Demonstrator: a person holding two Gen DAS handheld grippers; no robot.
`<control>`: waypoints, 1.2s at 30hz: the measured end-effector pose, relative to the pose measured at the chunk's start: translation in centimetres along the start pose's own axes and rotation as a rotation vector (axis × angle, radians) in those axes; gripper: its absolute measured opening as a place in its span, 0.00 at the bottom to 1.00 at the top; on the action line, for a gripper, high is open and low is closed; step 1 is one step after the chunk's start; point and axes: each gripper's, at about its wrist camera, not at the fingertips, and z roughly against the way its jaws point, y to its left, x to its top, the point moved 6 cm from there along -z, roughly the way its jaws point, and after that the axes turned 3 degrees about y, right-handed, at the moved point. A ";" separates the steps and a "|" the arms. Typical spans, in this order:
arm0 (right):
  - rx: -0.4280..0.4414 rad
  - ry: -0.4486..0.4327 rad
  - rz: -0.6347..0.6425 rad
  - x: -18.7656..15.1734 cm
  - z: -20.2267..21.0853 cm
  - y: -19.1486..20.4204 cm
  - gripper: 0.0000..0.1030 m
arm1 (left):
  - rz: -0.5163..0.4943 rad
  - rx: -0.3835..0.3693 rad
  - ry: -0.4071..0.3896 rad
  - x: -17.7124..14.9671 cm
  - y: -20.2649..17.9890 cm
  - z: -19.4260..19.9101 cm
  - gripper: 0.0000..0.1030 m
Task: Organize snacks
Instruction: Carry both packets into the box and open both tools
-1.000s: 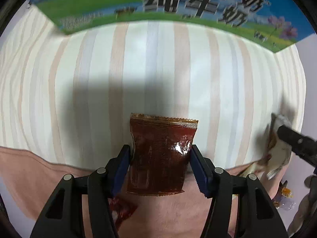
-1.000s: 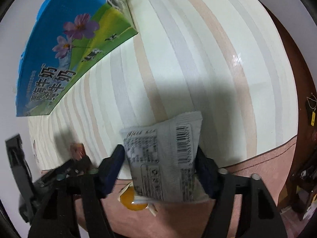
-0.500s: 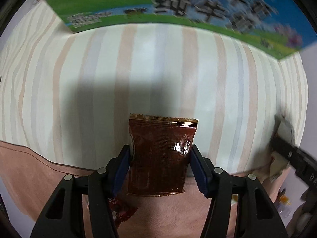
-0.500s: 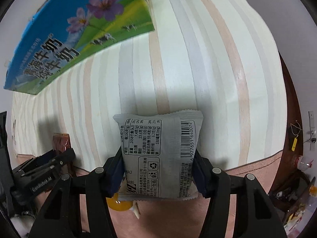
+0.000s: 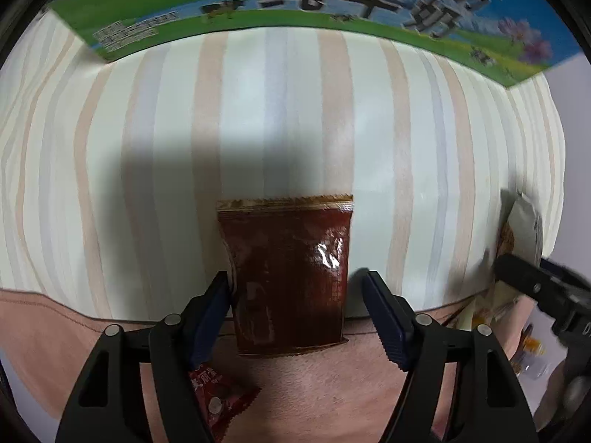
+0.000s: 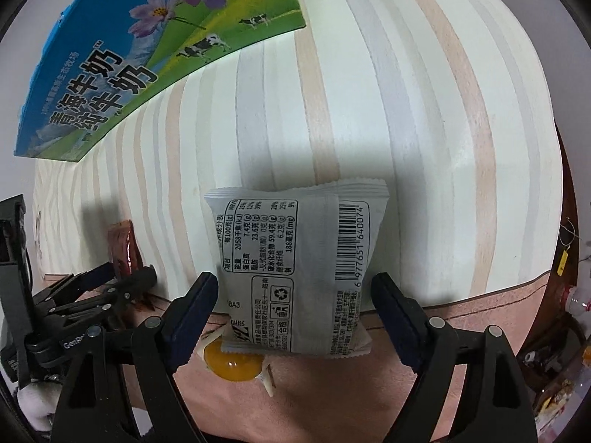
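A dark red snack packet [image 5: 290, 277] lies between the fingers of my left gripper [image 5: 295, 291], over the near edge of the striped board [image 5: 258, 129]. The jaws stand a little apart from the packet's sides. A grey snack packet with a barcode [image 6: 295, 265] lies between the fingers of my right gripper [image 6: 291, 295], whose jaws also stand clear of it. The red packet shows in the right wrist view [image 6: 123, 249] with the left gripper at the far left. The grey packet shows at the right edge of the left wrist view [image 5: 524, 229].
A blue and green milk carton box [image 5: 295, 3] lies along the board's far side, also in the right wrist view [image 6: 140, 59]. A red wrapped snack [image 5: 218, 402] lies under the left gripper. A yellow jelly cup [image 6: 232, 363] lies under the right gripper on the pink cloth [image 6: 332, 398].
Both grippers have opened and let go of their packets, which now lie on the board's near edge. Both grippers moved slightly closer to the milk box.
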 end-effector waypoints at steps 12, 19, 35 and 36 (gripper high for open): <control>0.004 -0.064 -0.003 1.0 0.6 0.8 0.59 | 0.079 -0.003 -0.036 -1.9 1.7 1.6 0.54; 0.103 -0.114 0.030 0.9 4.7 2.9 0.59 | 0.043 -0.027 -0.109 -2.7 0.6 6.9 0.54; 0.149 -0.335 0.199 12.6 19.4 11.3 0.59 | -0.057 -0.089 -0.331 9.8 -2.3 22.6 0.54; 0.130 -0.333 0.199 14.0 19.2 11.6 0.59 | -0.058 -0.073 -0.318 11.6 -2.1 22.4 0.54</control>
